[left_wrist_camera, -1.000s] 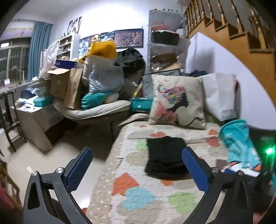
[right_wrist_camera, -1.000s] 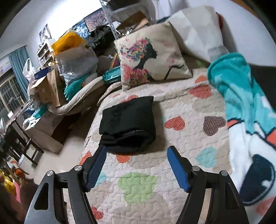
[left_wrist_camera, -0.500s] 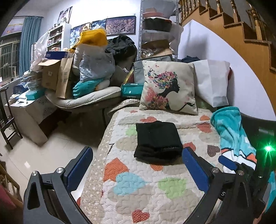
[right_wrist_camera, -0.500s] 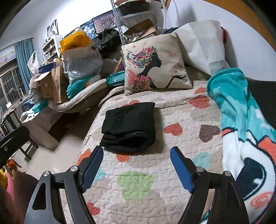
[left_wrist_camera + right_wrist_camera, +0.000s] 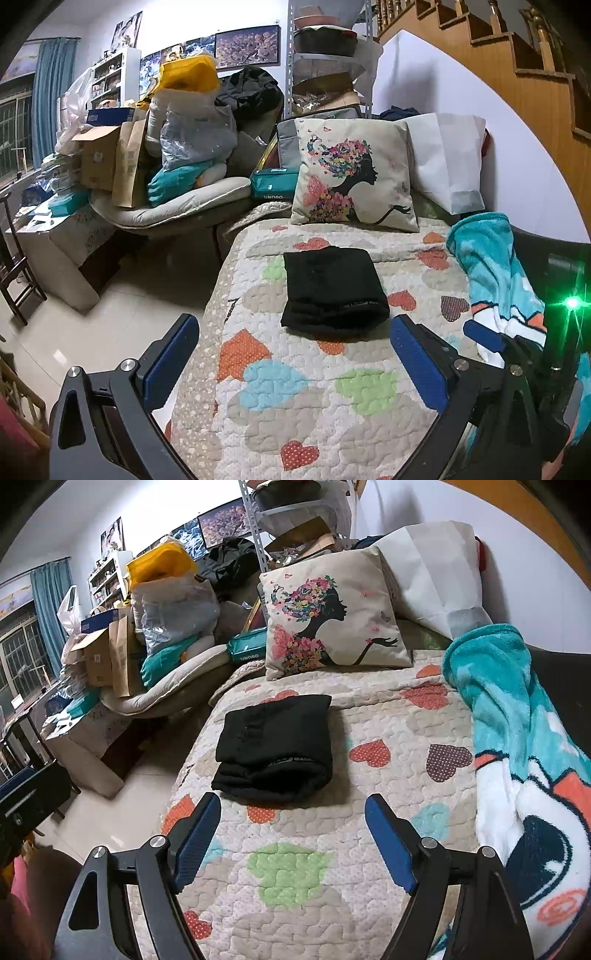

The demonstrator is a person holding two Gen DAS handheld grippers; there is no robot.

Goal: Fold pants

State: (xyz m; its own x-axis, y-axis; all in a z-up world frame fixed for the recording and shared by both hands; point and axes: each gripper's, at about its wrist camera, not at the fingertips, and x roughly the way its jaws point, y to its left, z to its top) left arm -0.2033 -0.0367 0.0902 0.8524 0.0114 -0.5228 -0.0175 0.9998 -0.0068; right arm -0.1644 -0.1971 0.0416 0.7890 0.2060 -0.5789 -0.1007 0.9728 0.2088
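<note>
The black pants (image 5: pixel 332 288) lie folded into a thick rectangle on the heart-patterned quilt (image 5: pixel 303 391); they also show in the right wrist view (image 5: pixel 275 746). My left gripper (image 5: pixel 291 354) is open and empty, held back from the pants and above the quilt's near part. My right gripper (image 5: pixel 291 830) is open and empty too, just short of the pants' near edge. Part of the right gripper (image 5: pixel 491 336) shows at the right of the left wrist view.
A cushion with a woman's silhouette (image 5: pixel 354 177) and a white pillow (image 5: pixel 447 158) stand at the quilt's far end. A teal blanket (image 5: pixel 517 738) lies along the right. Boxes, bags and a padded chair (image 5: pixel 166 177) crowd the left, beside tiled floor (image 5: pixel 122 314).
Both grippers have pulled back and up from the folded pants, which now look smaller and farther off. The pants have not moved.
</note>
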